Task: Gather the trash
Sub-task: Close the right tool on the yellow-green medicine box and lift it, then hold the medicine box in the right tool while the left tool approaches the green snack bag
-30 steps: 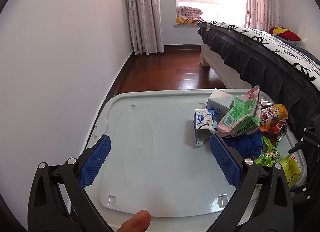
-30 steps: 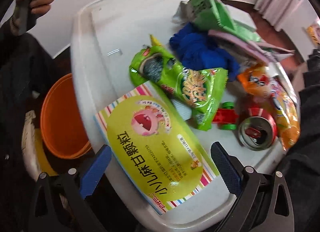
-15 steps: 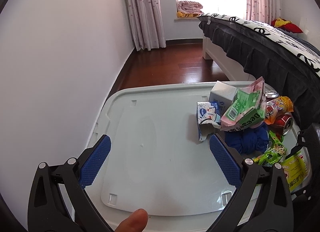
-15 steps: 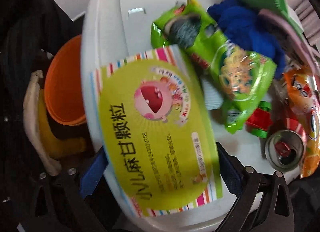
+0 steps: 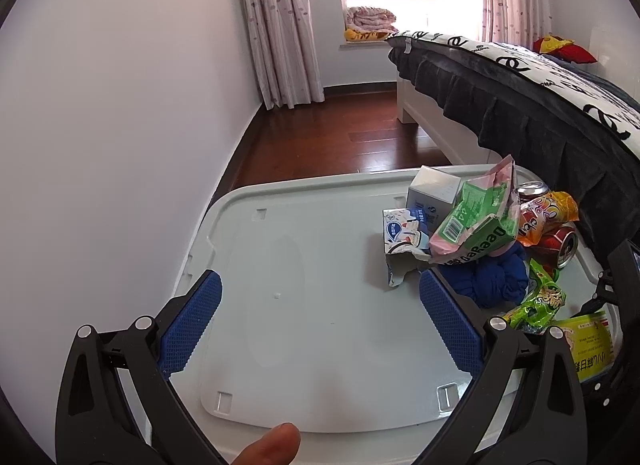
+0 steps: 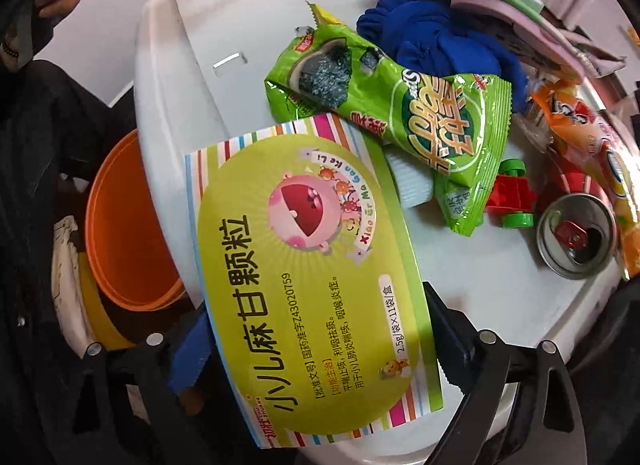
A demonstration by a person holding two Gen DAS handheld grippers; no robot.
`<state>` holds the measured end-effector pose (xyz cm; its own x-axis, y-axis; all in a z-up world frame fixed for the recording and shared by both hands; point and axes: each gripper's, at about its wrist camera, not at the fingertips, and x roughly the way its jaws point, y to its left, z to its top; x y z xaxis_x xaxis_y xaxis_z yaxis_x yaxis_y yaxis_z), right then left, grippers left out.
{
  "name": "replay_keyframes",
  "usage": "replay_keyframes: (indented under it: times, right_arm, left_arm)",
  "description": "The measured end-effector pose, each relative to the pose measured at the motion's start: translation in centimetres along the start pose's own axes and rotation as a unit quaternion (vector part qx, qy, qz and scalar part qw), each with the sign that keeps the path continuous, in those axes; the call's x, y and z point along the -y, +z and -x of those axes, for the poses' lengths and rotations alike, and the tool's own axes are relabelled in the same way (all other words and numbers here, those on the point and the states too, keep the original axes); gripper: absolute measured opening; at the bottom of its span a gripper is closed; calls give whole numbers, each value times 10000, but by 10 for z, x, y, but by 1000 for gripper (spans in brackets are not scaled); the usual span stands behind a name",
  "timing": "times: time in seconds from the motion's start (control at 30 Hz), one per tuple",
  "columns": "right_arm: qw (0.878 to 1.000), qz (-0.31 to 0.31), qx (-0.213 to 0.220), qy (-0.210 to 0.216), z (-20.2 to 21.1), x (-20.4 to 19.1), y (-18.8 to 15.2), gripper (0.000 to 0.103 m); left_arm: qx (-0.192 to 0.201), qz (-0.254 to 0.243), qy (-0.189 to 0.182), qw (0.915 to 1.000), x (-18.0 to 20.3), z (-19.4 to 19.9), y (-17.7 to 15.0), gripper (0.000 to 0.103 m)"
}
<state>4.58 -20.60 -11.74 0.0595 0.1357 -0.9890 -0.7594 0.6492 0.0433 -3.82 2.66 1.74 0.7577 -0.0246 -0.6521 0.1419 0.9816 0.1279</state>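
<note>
Yellow-green medicine box (image 6: 316, 285) is bracketed by the right gripper (image 6: 316, 341), whose blue pads appear pressed to its sides, though contact is partly hidden. It is overhanging the pale plastic bin lid (image 6: 488, 297), beside a green snack bag (image 6: 404, 105). The left gripper (image 5: 320, 325) is held wide, empty, above the lid.
</note>
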Motion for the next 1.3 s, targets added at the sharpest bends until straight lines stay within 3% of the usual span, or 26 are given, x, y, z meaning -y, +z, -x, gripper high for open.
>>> replay_keyframes:
  times: [0.3, 0.5, 0.7, 0.83, 0.93, 1.3]
  right_arm:
    - [9973, -588, 387, -216, 11, -27, -15, 89]
    - [9828, -1316, 1249, -333, 51, -35, -38, 89]
    - [9533, -1979, 2221, -528, 106, -51, -53, 89]
    - [9237, -2443, 2888, -600, 134, -52, -62, 89]
    - [9172, -2582, 2975, -595, 138, -47, -61, 89]
    - [9173, -2893, 2563, -960, 109, -30, -64, 89]
  left_arm:
    - [67, 29, -73, 9999, 0, 4, 2, 96]
    - [129, -129, -92, 9998, 6, 8, 0, 96]
    - [122, -217, -264, 9993, 17, 7, -3, 96]
    - [93, -500, -442, 9977, 34, 4, -7, 96]
    - [89, -683, -509, 9963, 45, 3, -10, 96]
    - [104, -558, -485, 9972, 38, 2, -8, 96]
